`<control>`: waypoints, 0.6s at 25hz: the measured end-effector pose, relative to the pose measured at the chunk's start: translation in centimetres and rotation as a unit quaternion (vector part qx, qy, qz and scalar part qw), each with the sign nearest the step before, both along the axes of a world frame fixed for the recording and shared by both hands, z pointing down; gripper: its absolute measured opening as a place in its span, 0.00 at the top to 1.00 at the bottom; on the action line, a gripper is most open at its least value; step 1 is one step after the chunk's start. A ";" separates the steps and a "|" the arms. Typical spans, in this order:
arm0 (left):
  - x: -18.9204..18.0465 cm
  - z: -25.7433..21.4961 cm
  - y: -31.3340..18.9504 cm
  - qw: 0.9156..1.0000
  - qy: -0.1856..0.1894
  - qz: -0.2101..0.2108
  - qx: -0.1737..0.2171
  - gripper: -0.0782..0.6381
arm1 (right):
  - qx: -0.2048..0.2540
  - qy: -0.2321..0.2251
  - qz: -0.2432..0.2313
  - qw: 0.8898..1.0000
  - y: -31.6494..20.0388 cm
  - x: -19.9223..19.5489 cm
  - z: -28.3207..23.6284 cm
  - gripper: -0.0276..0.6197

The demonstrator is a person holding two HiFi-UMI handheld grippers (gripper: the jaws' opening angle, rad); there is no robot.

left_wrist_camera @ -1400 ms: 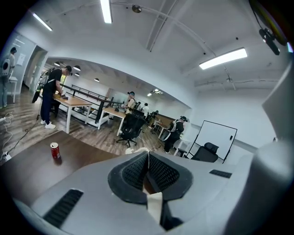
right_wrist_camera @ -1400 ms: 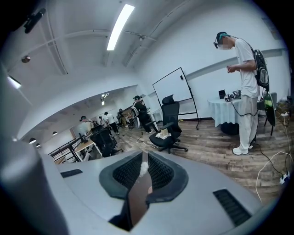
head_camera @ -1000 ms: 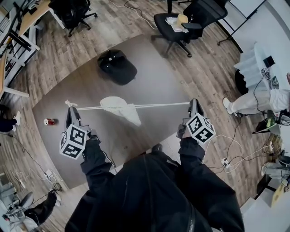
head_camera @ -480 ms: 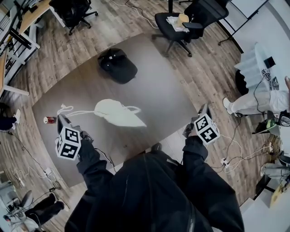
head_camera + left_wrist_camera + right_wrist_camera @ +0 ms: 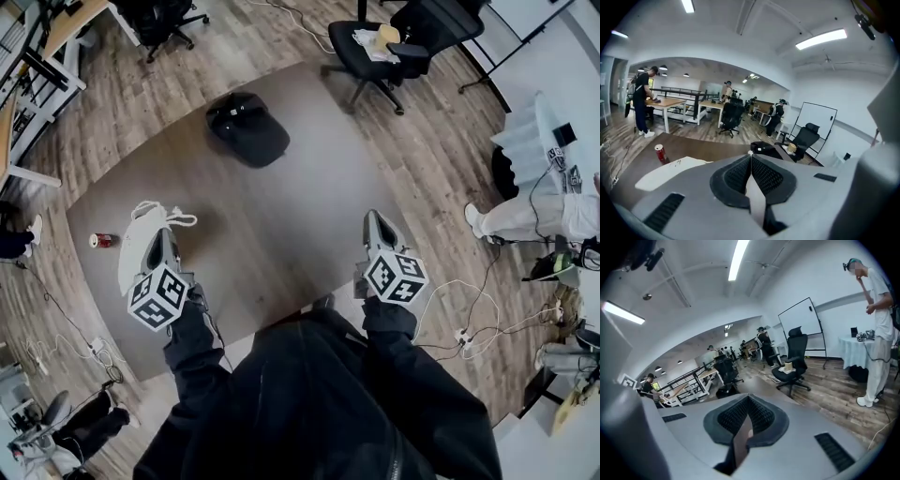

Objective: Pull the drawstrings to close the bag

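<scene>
Left claw (image 5: 164, 236) pinched on drawstring (image 5: 176, 218), bag (image 5: 131, 255) slack on surface (image 5: 281, 206). Right claw (image 5: 372, 225) closed, empty. Pull probably done.

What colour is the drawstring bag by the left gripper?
The bag is white, clearest in the head view.

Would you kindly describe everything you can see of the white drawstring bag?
The bag is white and looks like soft cloth. It lies flat and limp on the brown table near its left end, close to a red can. It narrows towards the end where the drawstring loops out loosely. The left gripper lies along its right edge with its fingers shut, apparently on the cord.
</scene>
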State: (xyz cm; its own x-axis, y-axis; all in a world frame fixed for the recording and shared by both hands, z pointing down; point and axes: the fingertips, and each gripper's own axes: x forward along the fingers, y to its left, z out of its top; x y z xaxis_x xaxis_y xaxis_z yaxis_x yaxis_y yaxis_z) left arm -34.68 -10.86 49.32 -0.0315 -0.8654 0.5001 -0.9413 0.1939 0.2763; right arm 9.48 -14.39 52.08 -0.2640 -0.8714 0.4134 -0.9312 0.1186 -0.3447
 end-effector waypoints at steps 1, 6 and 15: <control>1.2 0.5 0.1 1.000 0.007 0.015 -0.005 0.84 | -0.001 -0.002 -0.012 1.000 0.0 -0.9 0.1 0.93; 7.5 2.1 0.3 0.992 0.050 0.110 -0.021 0.84 | 0.000 -0.004 -0.057 0.998 -0.2 -4.7 -0.1 0.93; 7.9 11.9 2.4 0.982 0.098 0.115 -0.109 0.84 | -0.015 -0.006 -0.126 0.992 0.5 -9.7 1.4 0.93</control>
State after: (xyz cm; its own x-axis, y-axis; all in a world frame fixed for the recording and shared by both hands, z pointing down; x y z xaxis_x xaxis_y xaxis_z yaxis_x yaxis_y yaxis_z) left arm -26.77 -8.42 61.22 0.2683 -0.7104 0.6507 -0.8998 0.0565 0.4326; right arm -0.18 -13.85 53.50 -0.4773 -0.7645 0.4332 -0.8690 0.3377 -0.3616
